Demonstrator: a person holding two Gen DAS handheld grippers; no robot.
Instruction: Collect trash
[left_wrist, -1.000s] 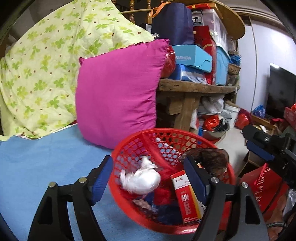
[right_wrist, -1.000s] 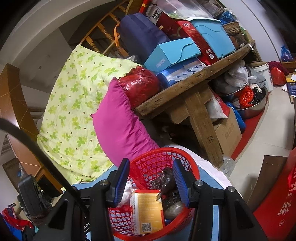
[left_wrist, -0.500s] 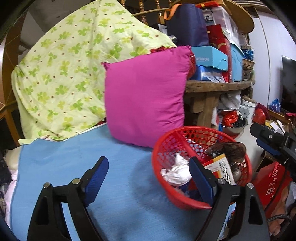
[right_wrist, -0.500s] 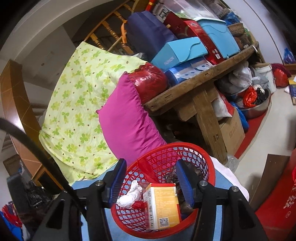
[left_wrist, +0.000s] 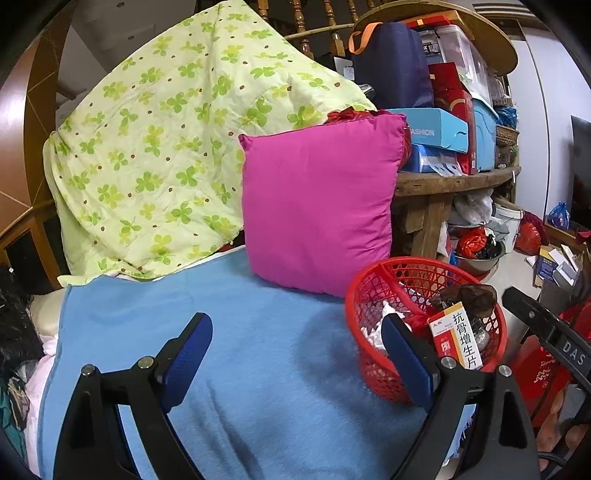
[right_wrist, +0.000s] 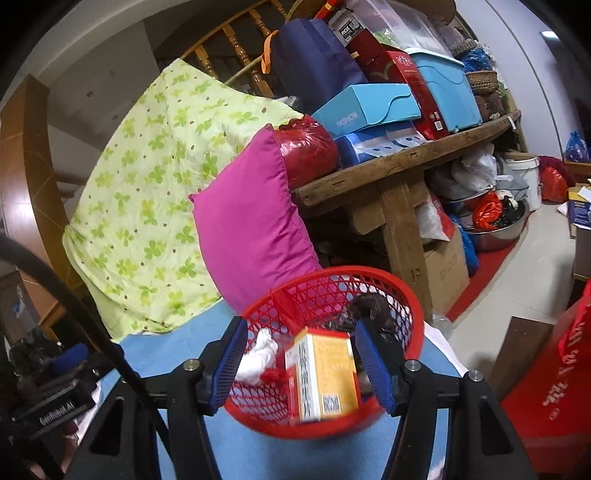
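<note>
The red mesh basket (right_wrist: 325, 354) sits on the blue blanket (left_wrist: 258, 350), right at the blanket's far edge beside the magenta pillow (left_wrist: 317, 206), and it's carrying the collected trash. Inside it: a crumpled white tissue (right_wrist: 258, 356) on the left, an orange-and-white medicine box (right_wrist: 325, 373) propped on end in the middle, and a dark brown wrapper (right_wrist: 373, 308) toward the back. A red divider splits the basket, though which compartment holds what is hard to say from here.

The right tongs (right_wrist: 301, 365) are poised over the near rim of the basket, blue pads either side of the box and tissue. Those jaws are opening as I watch, and the pads aren't pressing on anything; the box stands loose between them.

The left tongs (left_wrist: 299, 358) are over on the blanket, to the left of the basket. They're spread wide and widening, with nothing between them but blue cloth. The right-hand pad overlaps the basket's near-left rim in the view, but whether it touches I can't tell.

Behind it all, a green clover-print quilt (left_wrist: 177, 147) is draped high next to the pillow. A wooden counter (right_wrist: 399, 166) to the right is piled with blue boxes, a red box, a navy bag and a shiny red bag. Underneath it sit a cardboard box and a steel bowl with red and black bags in it.
</note>
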